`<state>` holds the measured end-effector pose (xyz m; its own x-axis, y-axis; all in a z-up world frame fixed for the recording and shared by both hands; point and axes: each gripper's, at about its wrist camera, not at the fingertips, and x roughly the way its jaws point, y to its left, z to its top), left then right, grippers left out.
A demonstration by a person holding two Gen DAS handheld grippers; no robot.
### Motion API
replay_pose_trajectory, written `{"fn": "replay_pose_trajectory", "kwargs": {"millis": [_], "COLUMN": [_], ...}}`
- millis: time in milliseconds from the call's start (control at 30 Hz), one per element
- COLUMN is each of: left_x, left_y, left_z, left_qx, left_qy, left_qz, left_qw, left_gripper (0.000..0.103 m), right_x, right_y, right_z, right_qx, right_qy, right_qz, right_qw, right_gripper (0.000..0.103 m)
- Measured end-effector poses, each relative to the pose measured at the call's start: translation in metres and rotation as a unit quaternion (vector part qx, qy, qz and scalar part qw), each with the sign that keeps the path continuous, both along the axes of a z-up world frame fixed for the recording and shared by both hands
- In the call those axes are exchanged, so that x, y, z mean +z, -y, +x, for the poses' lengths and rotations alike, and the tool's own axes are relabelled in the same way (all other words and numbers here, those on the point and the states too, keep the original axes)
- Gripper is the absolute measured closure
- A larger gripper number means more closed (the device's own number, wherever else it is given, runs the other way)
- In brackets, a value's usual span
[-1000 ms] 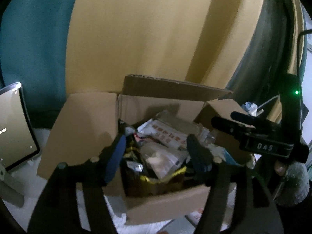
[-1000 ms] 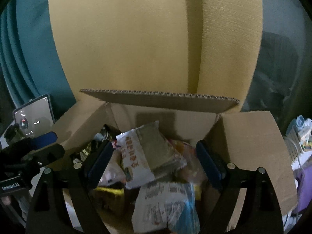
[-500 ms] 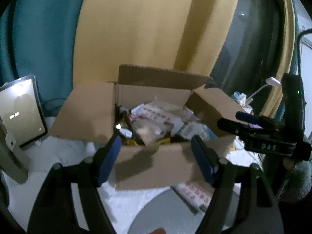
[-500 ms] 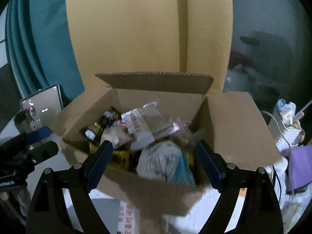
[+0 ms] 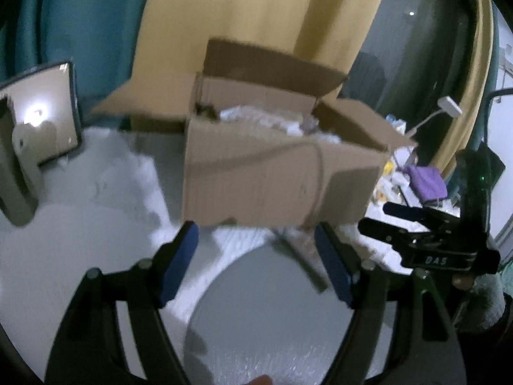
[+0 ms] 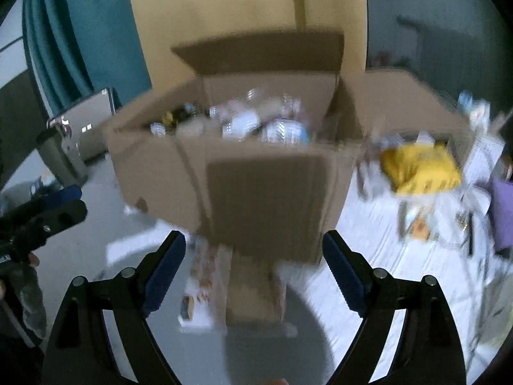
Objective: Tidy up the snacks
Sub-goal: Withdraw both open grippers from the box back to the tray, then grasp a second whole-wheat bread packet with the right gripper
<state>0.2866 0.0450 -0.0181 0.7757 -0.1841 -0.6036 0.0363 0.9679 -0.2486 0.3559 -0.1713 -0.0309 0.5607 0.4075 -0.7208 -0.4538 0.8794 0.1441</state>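
Observation:
An open cardboard box (image 5: 272,176) (image 6: 256,186) stands on a white surface, with mixed snack packets (image 5: 272,118) (image 6: 256,125) piled inside. A flat packet with reddish print (image 6: 205,276) (image 5: 301,253) lies partly under the box's near side. A yellow bag (image 6: 420,166) rests to the right of the box. My left gripper (image 5: 255,237) hangs open before the box's front wall, nothing between its blue pads. My right gripper (image 6: 253,243) is open too, low in front of the box and empty. Each gripper also shows in the other's view, right gripper (image 5: 378,216) and left gripper (image 6: 57,205). Both views are blurred.
A tablet on a stand (image 5: 41,118) (image 6: 93,118) sits left of the box. A grey round surface (image 5: 272,314) lies under my left gripper. Small clutter and a purple item (image 5: 426,183) (image 6: 503,211) lie at the right. Teal and yellow curtains hang behind.
Both grippers have pulled back from above the box's contents and sunk, so the box's front wall now faces them. The left jaws stand a little wider.

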Motion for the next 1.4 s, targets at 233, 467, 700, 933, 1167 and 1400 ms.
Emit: {"fn": "replay_pose_trajectory", "kwargs": {"millis": [233, 467, 700, 933, 1167, 1400], "left_x": [-0.036, -0.059, -0.067, -0.06, -0.05, -0.041], "left_y": [-0.003, -0.011, -0.015, -0.014, -0.012, -0.005], "left_z": [-0.013, -0.022, -0.026, -0.028, -0.033, -0.043], "left_qx": [0.014, 0.029, 0.033, 0.028, 0.032, 0.029], "left_qy": [-0.038, -0.067, -0.077, -0.071, -0.06, -0.052], "left_qz": [0.002, -0.006, -0.012, -0.007, -0.002, 0.004], "left_qw": [0.9992, 0.9973, 0.9964, 0.9971, 0.9977, 0.9982], "left_gripper": [0.027, 0.027, 0.027, 0.027, 0.027, 0.027], "right_x": [-0.042, -0.061, -0.072, -0.07, -0.061, -0.044], "right_y": [-0.006, -0.023, -0.048, -0.051, -0.035, -0.013], "right_z": [-0.003, 0.003, -0.001, -0.011, -0.04, -0.071], "right_qx": [0.002, 0.022, 0.035, 0.044, 0.085, 0.1], "right_qy": [-0.038, -0.061, -0.053, -0.037, -0.025, -0.019], "right_qz": [-0.008, -0.008, -0.075, -0.082, -0.073, -0.049], "right_qw": [0.999, 0.998, 0.995, 0.995, 0.993, 0.994], "right_gripper": [0.014, 0.012, 0.005, 0.016, 0.018, 0.019]}}
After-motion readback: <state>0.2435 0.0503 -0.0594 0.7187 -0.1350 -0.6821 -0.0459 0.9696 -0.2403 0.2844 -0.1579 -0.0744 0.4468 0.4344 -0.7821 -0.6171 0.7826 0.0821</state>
